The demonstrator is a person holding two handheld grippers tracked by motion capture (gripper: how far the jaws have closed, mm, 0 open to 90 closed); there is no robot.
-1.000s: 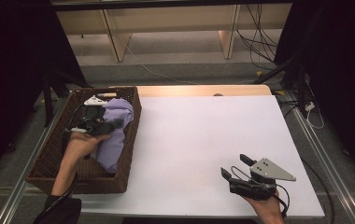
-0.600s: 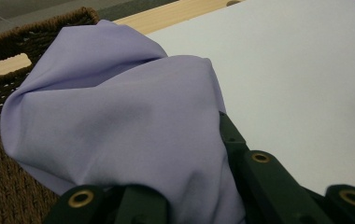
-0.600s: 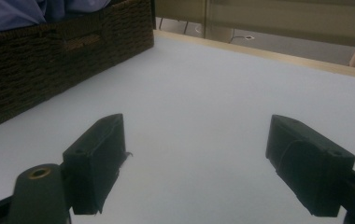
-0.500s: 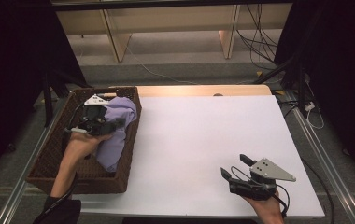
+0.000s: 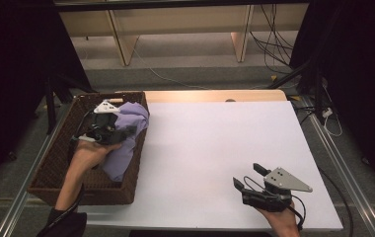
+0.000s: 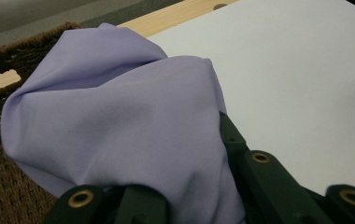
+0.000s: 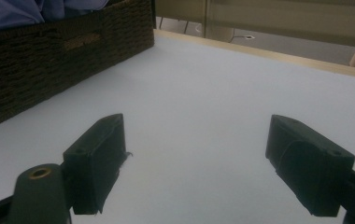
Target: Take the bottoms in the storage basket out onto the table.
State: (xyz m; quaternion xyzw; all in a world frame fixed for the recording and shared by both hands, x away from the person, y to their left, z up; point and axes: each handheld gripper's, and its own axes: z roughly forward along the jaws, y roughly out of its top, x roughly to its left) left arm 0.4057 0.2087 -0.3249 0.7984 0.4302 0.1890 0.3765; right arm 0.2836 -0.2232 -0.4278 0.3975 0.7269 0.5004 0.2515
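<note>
Left gripper view puts our left gripper [image 6: 199, 205] clamped tight on a fold of the lilac cloth [image 6: 119, 116], which bunches up over the jaws. In the high view that cloth [image 5: 126, 138] drapes across the right wall of the wicker basket [image 5: 57, 168], partly inside. Our right gripper [image 7: 194, 163] waits with jaws wide apart and nothing between them, low over the white table [image 5: 215, 148]. We judge the pinch to be shallow: lifting fast could let the fabric slip free, or a trailing hem could snag the weave and drag the basket along.
</note>
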